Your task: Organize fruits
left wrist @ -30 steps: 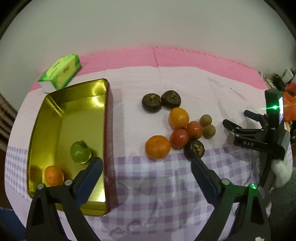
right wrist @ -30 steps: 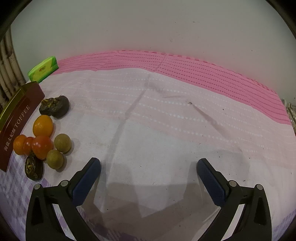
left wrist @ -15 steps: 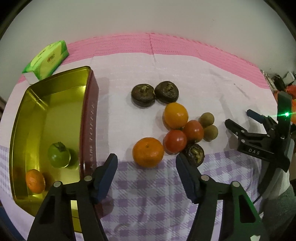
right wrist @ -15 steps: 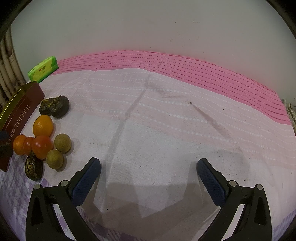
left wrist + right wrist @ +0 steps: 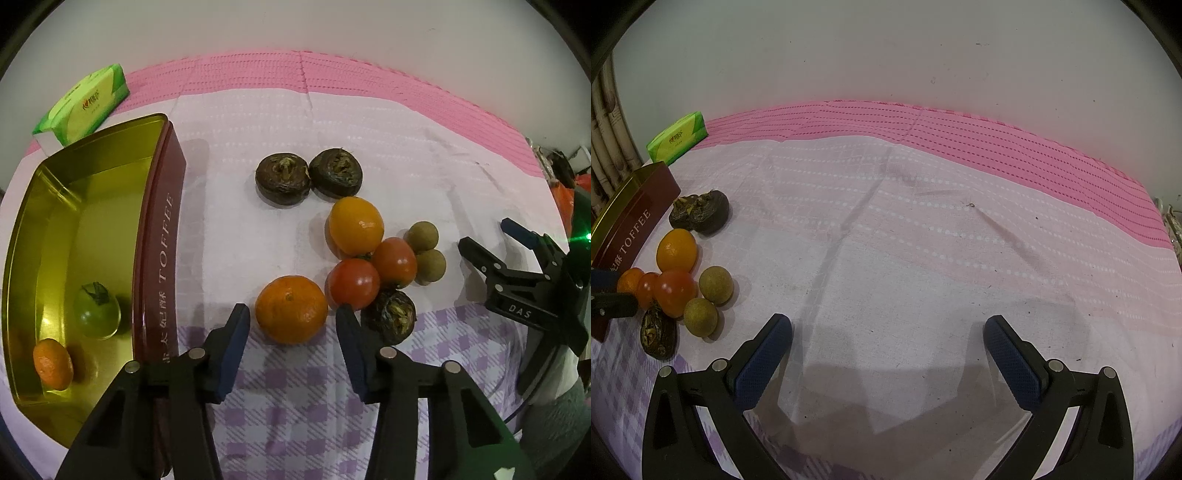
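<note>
A soft woven cloth, pink-ribbed at the far edge and lilac-checked near the cameras, is covering the whole surface. On its left a rectangular metal tin, glossy gold inside and maroon outside with "TOFFEE" lettering, is holding a smooth green tomato and a small dimpled orange. Behind it a crinkly green tissue pack is lying.

The left gripper is reaching over the loose fruit, its blue padded jaws flanking a round, pebbly tangerine without visibly pressing it. They have just been closing in from a much wider spread, and the gripper is sitting lower and nearer the fruit than a second ago. Just right of the tangerine are clustering two shiny red tomatoes, a smooth yellow-orange citrus, three dark wrinkled fruits and two matte tan longans.

The right gripper is hanging with jaws wide apart over bare cloth, unchanged.
</note>
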Demonstrator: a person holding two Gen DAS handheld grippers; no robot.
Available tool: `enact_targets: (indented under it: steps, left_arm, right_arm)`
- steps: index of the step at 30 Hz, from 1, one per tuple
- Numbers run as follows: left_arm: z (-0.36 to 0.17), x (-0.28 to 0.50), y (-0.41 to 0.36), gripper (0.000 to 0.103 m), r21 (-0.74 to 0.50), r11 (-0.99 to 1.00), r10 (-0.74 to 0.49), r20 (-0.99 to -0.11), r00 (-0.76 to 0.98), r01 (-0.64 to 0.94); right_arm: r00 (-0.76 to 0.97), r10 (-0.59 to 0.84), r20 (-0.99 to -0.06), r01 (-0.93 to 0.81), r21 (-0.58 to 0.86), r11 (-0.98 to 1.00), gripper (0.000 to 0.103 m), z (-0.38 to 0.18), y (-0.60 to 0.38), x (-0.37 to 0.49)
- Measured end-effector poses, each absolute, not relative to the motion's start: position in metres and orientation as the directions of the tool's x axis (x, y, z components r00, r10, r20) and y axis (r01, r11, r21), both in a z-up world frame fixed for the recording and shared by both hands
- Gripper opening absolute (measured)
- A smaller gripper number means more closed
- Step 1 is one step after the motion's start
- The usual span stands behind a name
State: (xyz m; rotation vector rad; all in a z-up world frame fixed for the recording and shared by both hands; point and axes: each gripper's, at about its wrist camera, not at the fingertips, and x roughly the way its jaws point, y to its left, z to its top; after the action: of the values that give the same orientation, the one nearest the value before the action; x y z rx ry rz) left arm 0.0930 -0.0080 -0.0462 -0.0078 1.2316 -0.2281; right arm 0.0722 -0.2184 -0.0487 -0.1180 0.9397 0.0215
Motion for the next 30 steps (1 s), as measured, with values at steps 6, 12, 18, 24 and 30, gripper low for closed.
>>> enact_targets:
  steps: [6, 12, 18, 24, 30]
  left_arm:
    - [-0.052, 0.098, -0.009, 0.041, -0.130, 0.978, -0.175, -0.938, 0.300, 0.163]
    - [-0.055, 0.098, -0.008, 0.037, -0.144, 0.977, -0.185, -0.938, 0.294, 0.156]
    - [-0.054, 0.097, -0.005, 0.036, -0.155, 0.976, -0.194, -0.937, 0.291, 0.151]
    - [-0.047, 0.089, -0.006, 0.035, -0.159, 0.972, -0.205, -0.933, 0.297, 0.171]
    - [-0.036, 0.078, -0.008, 0.035, -0.174, 0.965, -0.229, -0.924, 0.306, 0.196]
  right_arm:
    - [0.590, -0.033, -0.806, -0.070, -0.092, 0.993, 0.103, -0.049, -0.218, 0.073]
    - [0.591, -0.033, -0.806, -0.070, -0.092, 0.993, 0.103, -0.049, -0.218, 0.073]
    - [0.591, -0.033, -0.806, -0.070, -0.092, 0.993, 0.103, -0.049, -0.218, 0.072]
    - [0.591, -0.033, -0.806, -0.070, -0.092, 0.993, 0.103, -0.049, -0.219, 0.072]
    - [0.591, -0.033, -0.806, -0.070, -0.092, 0.993, 0.103, -0.049, -0.219, 0.072]
